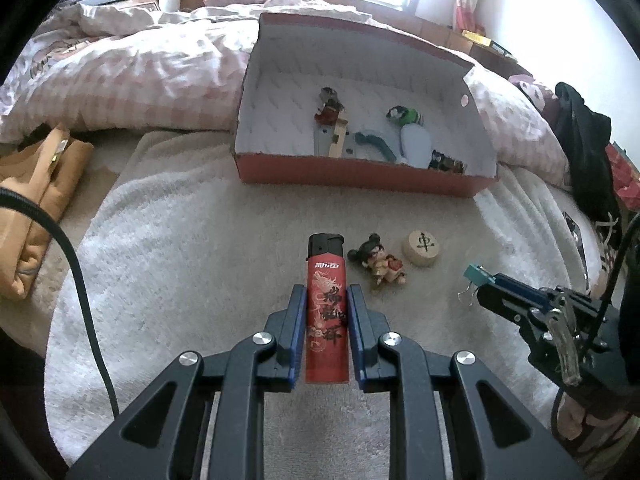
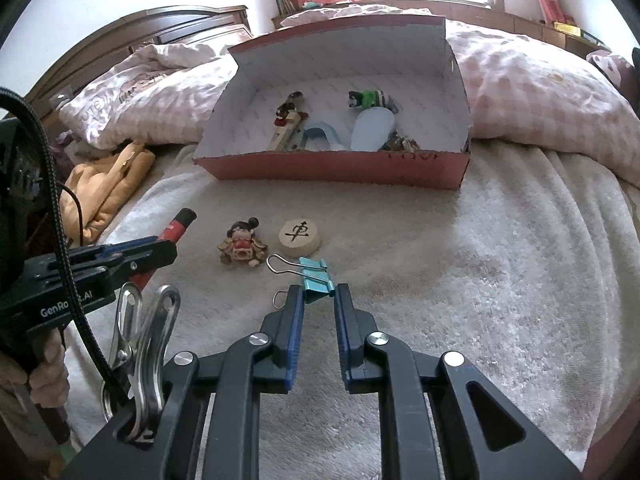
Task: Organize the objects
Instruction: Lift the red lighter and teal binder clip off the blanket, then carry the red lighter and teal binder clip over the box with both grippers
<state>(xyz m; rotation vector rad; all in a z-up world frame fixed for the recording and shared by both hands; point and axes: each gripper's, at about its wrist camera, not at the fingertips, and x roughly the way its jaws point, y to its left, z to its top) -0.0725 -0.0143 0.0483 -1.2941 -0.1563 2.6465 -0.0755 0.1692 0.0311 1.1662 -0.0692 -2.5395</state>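
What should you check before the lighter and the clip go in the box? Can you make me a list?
1. Left gripper jaws shut on the red lighter: ok.
2. Right gripper jaws squeezing the teal binder clip: cannot tell.
3. Red box open on top: ok.
4. Bare floor left inside the box: ok.
5. Figurine and wooden chess piece clear of both grippers: ok.

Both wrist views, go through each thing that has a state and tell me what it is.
Left gripper: shut on lighter.
Lighter: gripped.
Right gripper: shut on binder clip.
Binder clip: pinched at the fingertips.
Box: open, holding several items.
Figurine: lying on blanket.
Chess piece: flat, character up.
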